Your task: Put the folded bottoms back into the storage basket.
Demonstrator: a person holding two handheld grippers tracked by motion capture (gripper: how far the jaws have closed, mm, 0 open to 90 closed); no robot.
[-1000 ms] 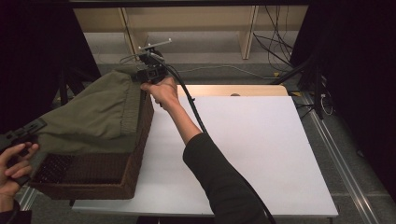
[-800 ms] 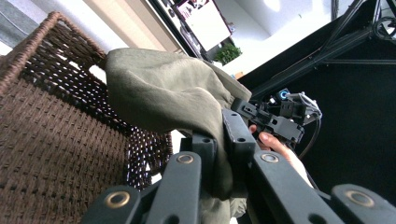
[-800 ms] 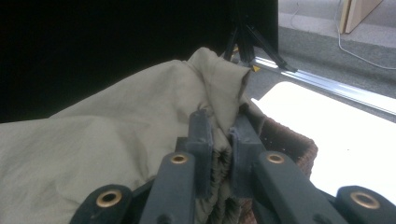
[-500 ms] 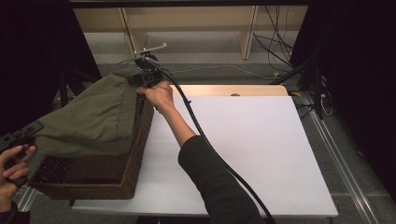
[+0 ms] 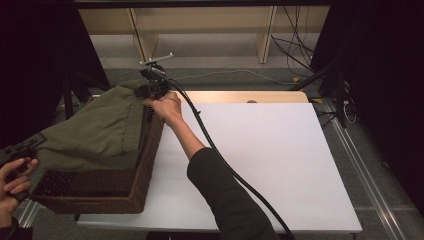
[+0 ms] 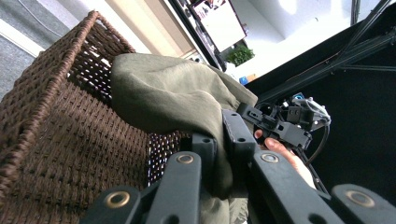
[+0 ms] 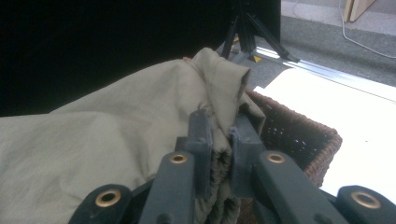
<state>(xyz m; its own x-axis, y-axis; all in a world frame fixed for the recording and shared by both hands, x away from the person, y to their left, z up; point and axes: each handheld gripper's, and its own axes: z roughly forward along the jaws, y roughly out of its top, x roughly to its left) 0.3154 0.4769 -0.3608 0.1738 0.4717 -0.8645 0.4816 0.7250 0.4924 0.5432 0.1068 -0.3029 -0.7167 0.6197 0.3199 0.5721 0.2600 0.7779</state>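
Two tools, one cloth, one basket. White counter point(image 5: 260, 160) largely bare, carrying a brown wicker basket point(image 5: 100, 192) at its left edge, near corner. Draped over that basket, an olive-green garment point(image 5: 95, 132), stretched from the basket's far corner down to its near-left side, sagging in the middle. Soft stuff by the look of it: folds freely, bunches between jaws, no stiffness at all; likely light, likely to slump and drag on the weave if let slack. Thicker hem or band running along one side, a surer place to pinch than the flat middle, since a seam gives bulk and less slip. Wicker rim rough, so a snag risk if dragged across instead of lifted clear.

Right tool point(image 7: 219, 140) up at the basket's far corner, jaws pressed together on a gathered, ridged fold of the garment, cloth standing up between them. Left tool point(image 6: 224, 140) at the basket's near-left side, jaws likewise pinching a bunched edge, fabric spilling down between the arms. Both ends held, then, cloth slung between. Thick black cable point(image 5: 225, 165) trailing from the right tool across the counter beside the sleeve.
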